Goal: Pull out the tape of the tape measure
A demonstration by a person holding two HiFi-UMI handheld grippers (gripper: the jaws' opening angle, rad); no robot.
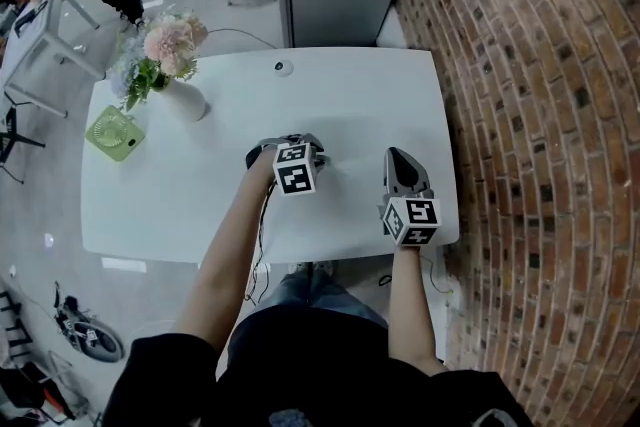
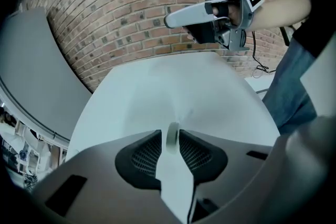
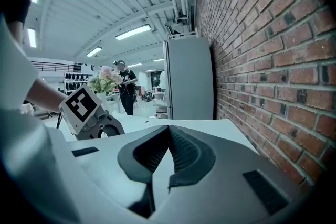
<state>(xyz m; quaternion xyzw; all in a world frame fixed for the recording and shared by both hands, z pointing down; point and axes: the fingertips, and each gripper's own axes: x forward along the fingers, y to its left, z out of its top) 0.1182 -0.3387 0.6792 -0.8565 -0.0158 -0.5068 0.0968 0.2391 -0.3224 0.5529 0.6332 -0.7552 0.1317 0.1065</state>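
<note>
Left gripper (image 1: pixel 312 153): jaws stand apart over the white table (image 1: pixel 200 205). The tape measure (image 2: pixel 171 138), pale and seen edge-on, stands upright between the pads, with a thin gap on each side. Right gripper (image 3: pixel 169 127): well apart from it, jaw tips together, nothing between them.

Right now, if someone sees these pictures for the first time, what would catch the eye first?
Probably the red brick wall along the right side, next to the white table. Then the pink flowers in a white vase at the table's far left corner, and the left gripper and right gripper, each with a black-and-white marker cube, over the table's near side.
</note>
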